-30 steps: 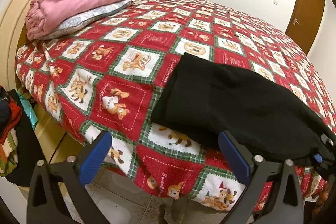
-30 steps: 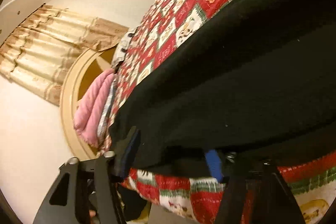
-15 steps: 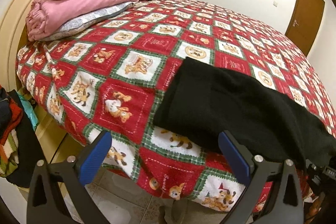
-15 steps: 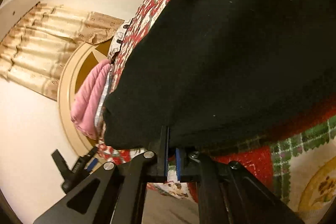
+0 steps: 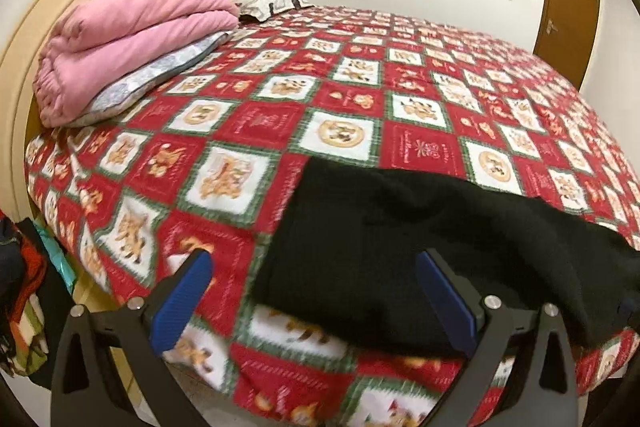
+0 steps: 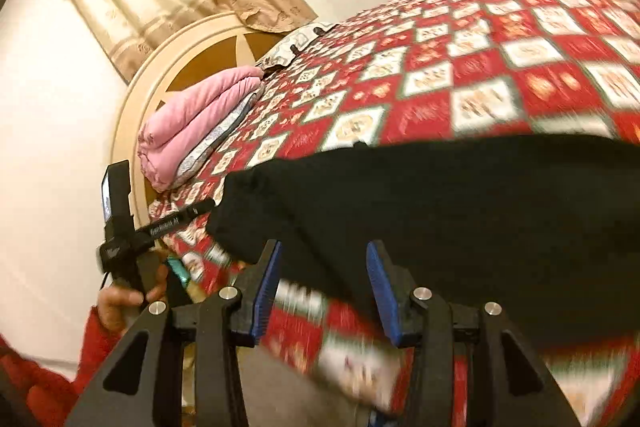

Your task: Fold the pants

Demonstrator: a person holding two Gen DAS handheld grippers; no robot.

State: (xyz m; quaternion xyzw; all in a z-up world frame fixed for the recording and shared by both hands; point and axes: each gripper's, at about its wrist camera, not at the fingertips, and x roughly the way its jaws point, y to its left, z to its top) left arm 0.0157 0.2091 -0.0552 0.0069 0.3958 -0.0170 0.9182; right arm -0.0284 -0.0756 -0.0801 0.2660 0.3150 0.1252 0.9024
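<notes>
Black pants point(image 5: 420, 239) lie flat on the red patchwork bedspread point(image 5: 248, 115), close to the bed's near edge. My left gripper point(image 5: 312, 265) is wide open just above that edge. Its right finger point(image 5: 444, 299) stands in front of the pants' near hem, and its left finger is over bare bedspread. In the right wrist view the pants point(image 6: 440, 195) spread across the middle. My right gripper point(image 6: 323, 249) hangs just in front of their near hem with its jaws opening. No cloth is pinched between its blue pads point(image 6: 264, 287).
A folded pink blanket point(image 5: 132, 39) on a pillow lies against the round headboard point(image 5: 24, 39) at the far left. A heap of clothes point(image 5: 20, 307) hangs beside the bed. A brown door point(image 5: 568, 7) is at the far right. A hand point(image 6: 120, 301) in a red sleeve holds the left gripper.
My right gripper closed at the pants' hem half a second ago; now it is apart, rolled upright and higher. My left gripper has moved forward over the bed edge toward the pants.
</notes>
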